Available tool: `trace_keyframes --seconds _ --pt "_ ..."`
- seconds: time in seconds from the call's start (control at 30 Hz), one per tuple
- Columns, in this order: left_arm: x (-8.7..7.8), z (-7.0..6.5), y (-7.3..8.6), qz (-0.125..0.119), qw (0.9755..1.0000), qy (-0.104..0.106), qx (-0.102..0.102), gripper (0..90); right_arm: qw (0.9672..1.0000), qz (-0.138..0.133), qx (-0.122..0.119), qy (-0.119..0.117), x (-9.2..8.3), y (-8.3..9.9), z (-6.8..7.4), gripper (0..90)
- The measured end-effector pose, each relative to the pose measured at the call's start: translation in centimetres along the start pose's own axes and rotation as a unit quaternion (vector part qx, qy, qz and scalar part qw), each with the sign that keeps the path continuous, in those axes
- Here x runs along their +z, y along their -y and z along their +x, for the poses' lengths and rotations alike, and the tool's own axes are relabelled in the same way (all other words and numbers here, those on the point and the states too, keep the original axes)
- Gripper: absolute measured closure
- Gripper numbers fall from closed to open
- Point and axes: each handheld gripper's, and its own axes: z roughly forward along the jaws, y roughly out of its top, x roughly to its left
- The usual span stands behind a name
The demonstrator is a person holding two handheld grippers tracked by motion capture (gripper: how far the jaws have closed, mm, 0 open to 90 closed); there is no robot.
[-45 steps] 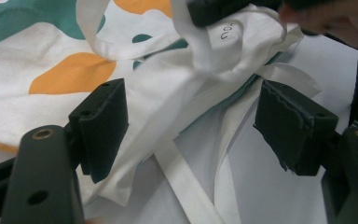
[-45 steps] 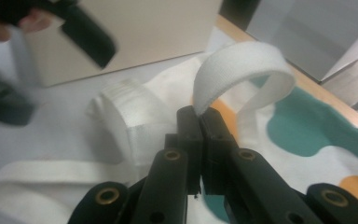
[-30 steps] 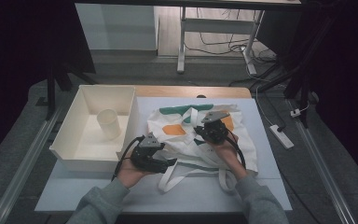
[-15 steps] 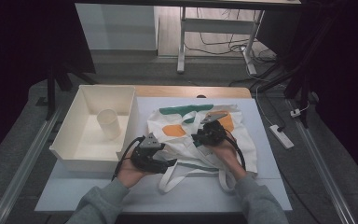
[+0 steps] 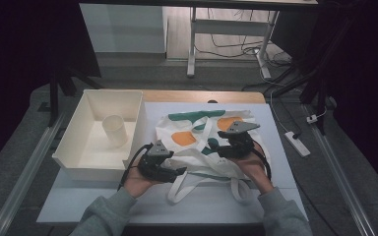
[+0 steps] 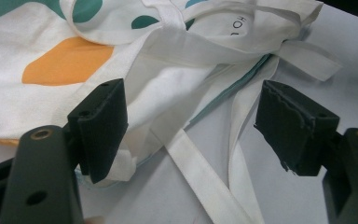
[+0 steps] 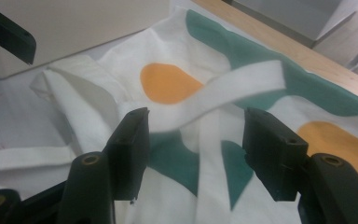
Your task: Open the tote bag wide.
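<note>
lying rumpled, soft cloth bag

Grey sleeves, black tools

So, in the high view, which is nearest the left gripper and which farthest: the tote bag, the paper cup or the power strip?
From the left gripper:
1. Tote bag, right beside it on the table.
2. Paper cup, inside the white bin, toward the far left.
3. Power strip, off the table's right edge.
</note>
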Motion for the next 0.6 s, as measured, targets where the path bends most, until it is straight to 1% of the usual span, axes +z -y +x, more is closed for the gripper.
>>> trace_keyframes --seconds 0.13,0.27,0.33,0.37,0.4,0.43,0.47,0.6 --pt "0.0 0.1 0.0 -0.001 1.0 0.0 -0.001 25.0 0.9999 -0.001 0.015 0.002 -1.3 0.7 -0.3 40.7" --pt "-0.1 0.2 0.0 0.0 1.0 -0.001 -0.002 25.0 0.9999 0.0 0.016 0.001 -2.7 1.3 0.0 40.4" --pt "-0.1 0.2 0.0 0.0 1.0 -0.001 -0.001 25.0 0.9999 0.001 0.016 -0.005 -3.2 1.4 0.4 40.4" --pt "-0.1 0.1 0.0 -0.001 1.0 -0.001 -0.001 25.0 0.9999 0.003 0.013 -0.007 -3.4 1.5 0.6 40.4" --pt "-0.1 0.2 0.0 -0.001 1.0 -0.001 -0.001 25.1 0.9998 0.006 0.01 -0.014 -3.6 1.6 1.2 40.4" --pt "-0.1 0.2 0.0 0.0 1.0 -0.001 -0.001 25.1 0.9998 0.006 0.01 -0.014 -3.6 1.6 1.2 40.4" --pt "-0.1 0.2 0.1 0.0 1.0 -0.001 -0.001 25.0 0.9998 0.008 0.009 -0.018 -3.7 1.8 1.5 40.4" --pt "0.1 0.3 0.1 0.003 1.0 0.0 -0.002 25.0 0.9989 0.023 -0.014 -0.038 -3.4 2.0 3.1 40.2"
